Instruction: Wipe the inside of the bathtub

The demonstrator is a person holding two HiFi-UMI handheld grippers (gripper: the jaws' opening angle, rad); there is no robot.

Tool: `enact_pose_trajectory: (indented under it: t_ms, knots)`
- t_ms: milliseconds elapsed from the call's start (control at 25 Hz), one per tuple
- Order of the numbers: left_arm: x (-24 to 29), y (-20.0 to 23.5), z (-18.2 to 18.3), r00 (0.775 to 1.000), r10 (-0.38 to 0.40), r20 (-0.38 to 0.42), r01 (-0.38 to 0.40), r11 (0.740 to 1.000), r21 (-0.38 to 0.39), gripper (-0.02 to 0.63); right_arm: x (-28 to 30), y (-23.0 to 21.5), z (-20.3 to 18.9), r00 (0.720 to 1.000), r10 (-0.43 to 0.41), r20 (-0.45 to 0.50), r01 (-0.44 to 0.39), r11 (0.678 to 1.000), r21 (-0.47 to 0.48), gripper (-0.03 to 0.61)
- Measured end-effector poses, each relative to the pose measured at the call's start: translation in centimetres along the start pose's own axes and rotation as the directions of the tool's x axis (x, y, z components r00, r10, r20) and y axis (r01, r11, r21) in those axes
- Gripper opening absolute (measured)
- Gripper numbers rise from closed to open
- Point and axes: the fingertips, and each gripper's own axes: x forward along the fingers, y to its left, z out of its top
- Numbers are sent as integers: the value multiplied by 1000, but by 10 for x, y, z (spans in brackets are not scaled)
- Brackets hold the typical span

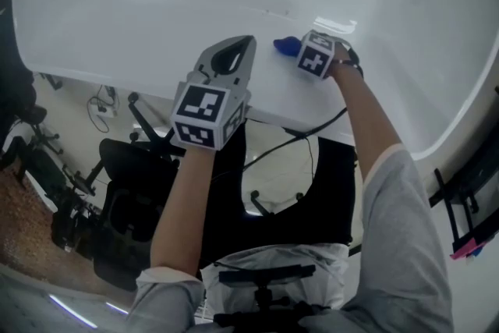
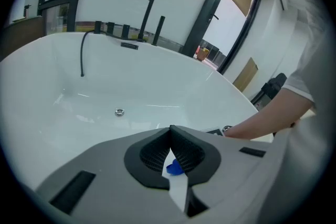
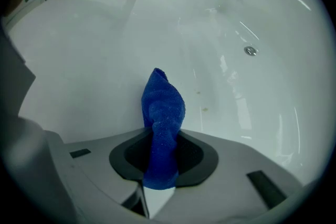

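Observation:
The white bathtub [image 1: 140, 12] fills the top of the head view, its near rim just ahead of both hands. My right gripper [image 1: 302, 49] is shut on a blue cloth [image 1: 286, 45] and reaches over that rim. In the right gripper view the blue cloth [image 3: 161, 113] stands up out of the right gripper [image 3: 160, 139], its tip against the tub's [image 3: 89, 60] inner wall. Small brown specks [image 3: 204, 109] mark the wall beside it. My left gripper [image 1: 246, 41] hovers over the rim, shut, holding nothing. Past the left gripper [image 2: 170, 129] lies the basin [image 2: 131, 86] with its drain [image 2: 119, 112].
A tall black tap [image 2: 148, 10] and a black hose [image 2: 82, 55] sit at the tub's far rim. The drain [image 3: 251, 51] is on the floor far right of the cloth. A black chair [image 1: 129, 183] and cables are on the floor to my left, a black stand [image 1: 468, 191] to my right.

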Motion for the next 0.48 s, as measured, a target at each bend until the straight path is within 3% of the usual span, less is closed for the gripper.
enact_pose_trajectory:
  t_ms: [200, 480]
  knots:
    - [40, 18, -4, 998, -23, -52, 25, 999, 46, 3, 9, -8, -41, 998, 22, -53, -20, 999, 29, 97]
    - [65, 36, -13, 994, -67, -82, 72, 995, 64, 3, 18, -12, -20, 997, 4, -76, -7, 999, -45, 95]
